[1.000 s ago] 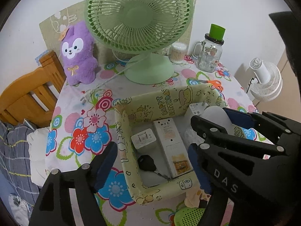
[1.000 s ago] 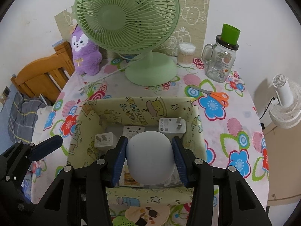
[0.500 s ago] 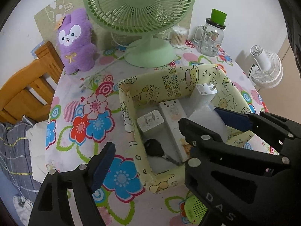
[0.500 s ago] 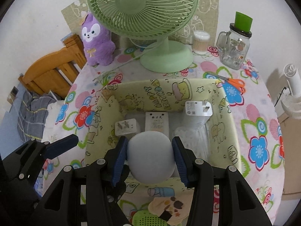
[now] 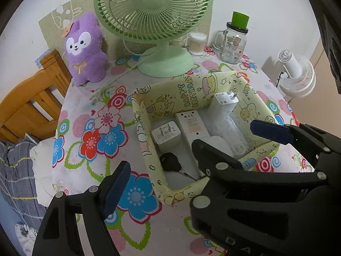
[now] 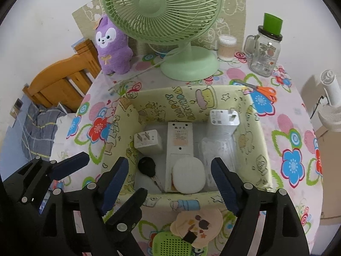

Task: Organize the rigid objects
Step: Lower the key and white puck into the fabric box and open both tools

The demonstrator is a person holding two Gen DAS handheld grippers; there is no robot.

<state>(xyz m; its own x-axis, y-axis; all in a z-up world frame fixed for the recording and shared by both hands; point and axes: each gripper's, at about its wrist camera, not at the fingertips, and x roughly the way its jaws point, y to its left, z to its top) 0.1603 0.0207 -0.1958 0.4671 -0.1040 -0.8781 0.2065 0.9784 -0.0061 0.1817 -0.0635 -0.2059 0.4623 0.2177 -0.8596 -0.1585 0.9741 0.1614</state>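
A yellow cartoon-print box (image 6: 264,155) (image 5: 149,162) stands mid-table. In it lie a white rounded case (image 6: 188,178) (image 5: 219,144), a white remote-like block (image 6: 180,141), a small white plug (image 6: 148,141), a tall white charger (image 6: 223,118), a clear plastic piece (image 6: 217,149) and a black key (image 6: 147,167). My right gripper (image 6: 169,188) is open, its jaws wide apart on either side of the white case, just above the box's near wall. My left gripper (image 5: 191,168) is open and empty at the box's near left corner; it also shows in the right wrist view (image 6: 70,166).
A green fan (image 6: 168,21), purple plush (image 6: 111,47), cotton-swab tub (image 6: 227,47), glass jar with green lid (image 6: 265,51) and orange scissors (image 6: 262,90) stand behind the box. A beige pouch (image 6: 197,225) and green item (image 6: 172,245) lie in front. A wooden chair (image 6: 59,81) is left.
My right gripper opened and let go of the white case, which now lies in the box on the remote-like block. Both grippers drew back slightly.
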